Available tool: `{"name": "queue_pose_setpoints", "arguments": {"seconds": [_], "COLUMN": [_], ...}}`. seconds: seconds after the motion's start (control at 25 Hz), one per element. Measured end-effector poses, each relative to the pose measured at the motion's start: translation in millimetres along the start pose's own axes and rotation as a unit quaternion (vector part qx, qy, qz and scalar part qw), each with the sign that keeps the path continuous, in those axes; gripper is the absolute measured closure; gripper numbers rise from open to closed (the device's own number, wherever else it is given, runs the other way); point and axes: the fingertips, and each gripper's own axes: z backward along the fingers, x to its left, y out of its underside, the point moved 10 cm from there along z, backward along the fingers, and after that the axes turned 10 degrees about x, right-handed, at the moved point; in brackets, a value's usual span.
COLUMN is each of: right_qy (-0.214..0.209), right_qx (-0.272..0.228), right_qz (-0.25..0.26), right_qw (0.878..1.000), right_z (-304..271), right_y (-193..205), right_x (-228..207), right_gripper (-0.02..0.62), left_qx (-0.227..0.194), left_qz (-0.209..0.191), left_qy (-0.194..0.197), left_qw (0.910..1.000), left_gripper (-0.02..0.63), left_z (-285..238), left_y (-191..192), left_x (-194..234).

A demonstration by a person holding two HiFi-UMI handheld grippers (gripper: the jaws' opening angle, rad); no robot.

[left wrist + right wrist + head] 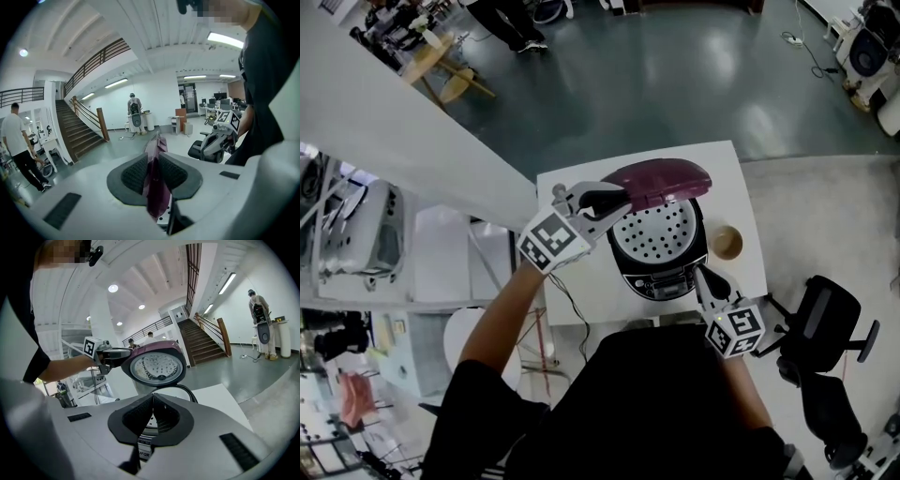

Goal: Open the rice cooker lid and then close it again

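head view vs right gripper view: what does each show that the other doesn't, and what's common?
Head view only: the perforated tray inside the open rice cooker, a small brown cup beside it on the white table, and a black office chair.
Right gripper view only: the lid's round metal underside, the right hand-held gripper shut on nothing, and a staircase.
Both: the raised purple lid, pinched at its edge by the left hand-held gripper.

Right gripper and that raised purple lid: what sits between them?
The open black rice cooker body, its white perforated tray exposed, sits between the right gripper and the glossy purple lid; the head view shows it.
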Motion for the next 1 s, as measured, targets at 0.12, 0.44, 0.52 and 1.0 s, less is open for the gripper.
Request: {"name": "queue_pose_setpoints", "arguments": {"seconds": [0.12,0.44,0.52,1.0], "right_qy": [0.004,0.020,0.023,0.030], "right_qx": [0.000,-0.012,-0.019,-0.018], "right_qz": [0.000,-0.014,-0.018,0.010], "right_qw": [1.000,1.000,0.999,0.999], "right_z": [4.4,12.6,13.6,26.7], "right_y": [6.2,30.2,31.7,35.7], "right_x": [5.1,22.4,26.0,42.8], "right_gripper": [0.595,0.595,0.595,0.595], "left_qx": [0.010,0.032,0.034,0.054], "left_qz": [-0.005,-0.021,-0.024,-0.031], "left_qy": [-0.003,-0.014,-0.011,-0.003], "left_qw": [0.9999,0.9992,0.9991,0.9981], "left_gripper": [0.540,0.543,0.543,0.548], "left_z": [-1.9,-9.3,-11.0,-24.9], "left_y": [2.0,11.0,13.7,35.0], "left_x": [-8.9,-32.2,-39.0,-81.0]}}
